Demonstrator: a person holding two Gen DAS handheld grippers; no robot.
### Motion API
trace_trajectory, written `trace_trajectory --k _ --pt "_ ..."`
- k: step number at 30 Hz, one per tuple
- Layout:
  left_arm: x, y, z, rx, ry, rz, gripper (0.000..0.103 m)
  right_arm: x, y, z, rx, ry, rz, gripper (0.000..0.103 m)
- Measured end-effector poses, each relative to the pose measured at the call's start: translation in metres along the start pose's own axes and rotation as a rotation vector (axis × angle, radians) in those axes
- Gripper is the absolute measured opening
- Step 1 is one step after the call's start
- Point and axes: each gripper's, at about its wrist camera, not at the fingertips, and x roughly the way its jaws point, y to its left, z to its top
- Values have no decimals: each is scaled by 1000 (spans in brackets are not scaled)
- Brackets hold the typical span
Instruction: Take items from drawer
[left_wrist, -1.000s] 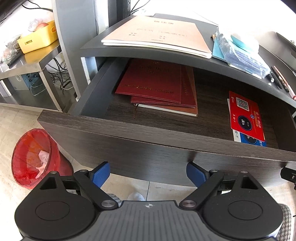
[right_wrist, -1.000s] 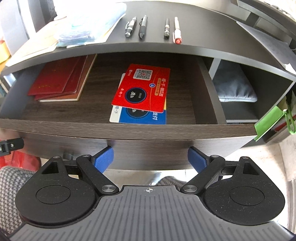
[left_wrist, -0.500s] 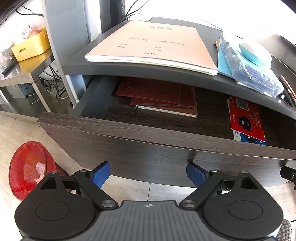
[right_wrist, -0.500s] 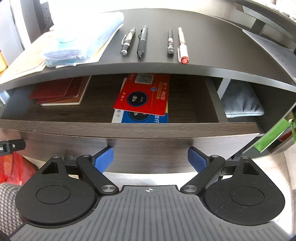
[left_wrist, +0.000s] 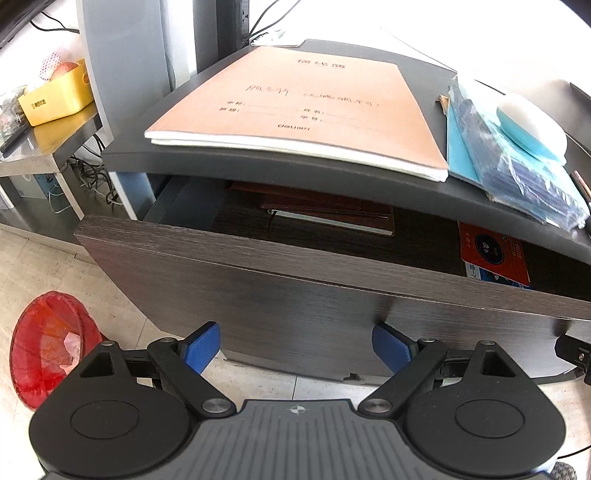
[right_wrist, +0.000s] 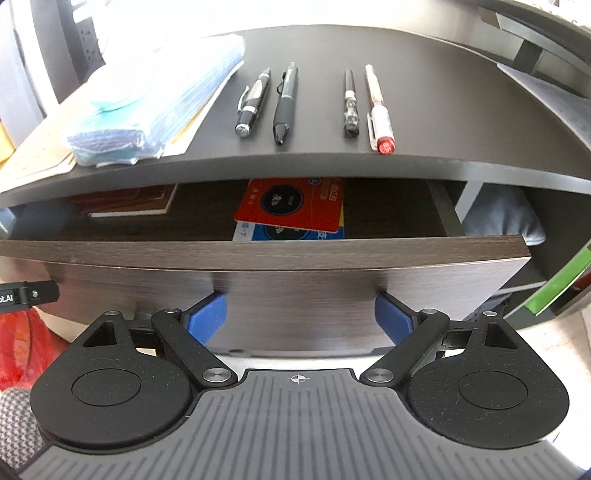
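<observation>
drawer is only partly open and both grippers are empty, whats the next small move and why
Probably pull the drawer further out first. In the right wrist view the desktop edge overhangs the red card and the notebooks, leaving only a narrow gap. The right gripper sits open, low against the drawer front, so it looks placed for that.

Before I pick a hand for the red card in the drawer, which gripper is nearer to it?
Right. The right gripper sits just below the red card, facing it; the left gripper is off to the card's left, under the notebooks.
</observation>
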Motion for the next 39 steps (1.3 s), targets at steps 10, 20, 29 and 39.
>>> trace_trajectory --k 10,20,29,39 --pt "14 -10 19 3 -18 11 90 -10 1 -21 -6 -42 -9 91" --pt "25 -15 32 -34 -35 14 90 -22 5 -44 -26 -83 -35 91" --pt "31 -15 39 -33 -19 16 90 -36 7 -69 -23 -85 -30 91" --pt "3 -18 13 27 -26 28 89 -82 1 -103 -29 -77 -41 91"
